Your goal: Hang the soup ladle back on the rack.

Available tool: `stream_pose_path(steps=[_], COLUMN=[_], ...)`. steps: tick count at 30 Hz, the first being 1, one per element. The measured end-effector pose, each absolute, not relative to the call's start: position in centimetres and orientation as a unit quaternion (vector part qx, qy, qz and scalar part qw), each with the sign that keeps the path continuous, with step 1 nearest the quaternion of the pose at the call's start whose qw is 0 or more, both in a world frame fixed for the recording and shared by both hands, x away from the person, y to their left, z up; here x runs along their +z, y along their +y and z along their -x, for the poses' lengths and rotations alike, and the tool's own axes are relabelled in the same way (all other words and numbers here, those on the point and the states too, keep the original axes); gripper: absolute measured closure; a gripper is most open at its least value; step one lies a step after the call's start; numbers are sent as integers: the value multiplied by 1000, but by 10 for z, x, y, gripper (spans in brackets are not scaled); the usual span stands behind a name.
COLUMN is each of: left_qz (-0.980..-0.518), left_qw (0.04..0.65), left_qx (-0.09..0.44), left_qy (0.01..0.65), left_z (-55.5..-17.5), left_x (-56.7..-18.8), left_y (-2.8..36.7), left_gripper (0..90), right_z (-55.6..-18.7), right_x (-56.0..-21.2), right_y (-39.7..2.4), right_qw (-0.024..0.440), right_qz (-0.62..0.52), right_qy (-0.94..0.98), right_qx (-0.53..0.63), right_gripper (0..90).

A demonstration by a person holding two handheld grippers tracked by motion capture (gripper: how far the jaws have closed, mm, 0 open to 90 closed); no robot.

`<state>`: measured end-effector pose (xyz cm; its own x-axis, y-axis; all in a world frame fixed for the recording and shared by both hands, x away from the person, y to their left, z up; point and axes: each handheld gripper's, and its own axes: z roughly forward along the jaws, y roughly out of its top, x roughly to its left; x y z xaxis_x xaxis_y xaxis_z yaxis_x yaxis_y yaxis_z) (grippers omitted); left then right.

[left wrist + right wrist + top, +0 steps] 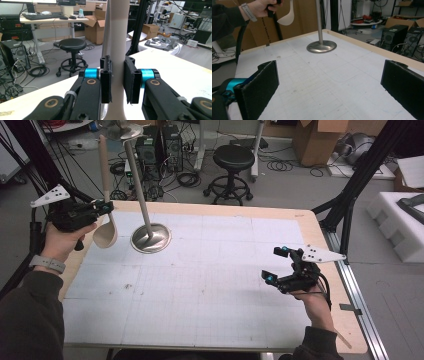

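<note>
A beige plastic ladle (105, 234) hangs upright over the table's far left corner, bowl down and handle up. My left gripper (106, 207) is shut on its handle just above the bowl; in the left gripper view both black pads (106, 82) press the handle (117, 30). A metal stand (151, 238), a round steel base with a tall thin pole, stands on the white mat just right of the ladle. My right gripper (274, 264) hovers near the table's right edge, jaws wide open with nothing between them (329, 87). From there I see the stand (322, 46) and ladle (286, 18) ahead.
The white gridded mat (200, 290) covers a wood-edged table. Beyond the far edge stand a black stool (233, 157), computer towers (160, 145) with cables, and a cardboard box (320, 140). White foam blocks (400, 220) lie to the right, past a black frame leg (350, 205).
</note>
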<state>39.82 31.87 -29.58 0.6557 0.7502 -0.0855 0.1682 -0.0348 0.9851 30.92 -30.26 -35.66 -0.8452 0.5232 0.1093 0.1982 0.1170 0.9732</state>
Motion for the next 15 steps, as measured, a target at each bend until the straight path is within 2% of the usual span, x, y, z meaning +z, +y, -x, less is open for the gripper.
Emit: stream_pose_path(steps=[4, 12, 15], left_qz=[-673, -667, -671], left_qw=[607, 622, 624], left_qx=[245, 250, 254], left_qy=[344, 326, 309], left_z=[-397, -389, -382], left_x=[-295, -290, -288], left_y=[322, 324, 320], left_gripper=[740, 544, 432], right_z=[-308, -307, -308], right_x=[-356, -356, -356], right_y=[-304, -304, -302], right_qw=[133, 132, 132], right_qz=[-247, -244, -242], right_qy=[733, 733, 734], right_qx=[620, 621, 620], right_gripper=[5, 4, 4])
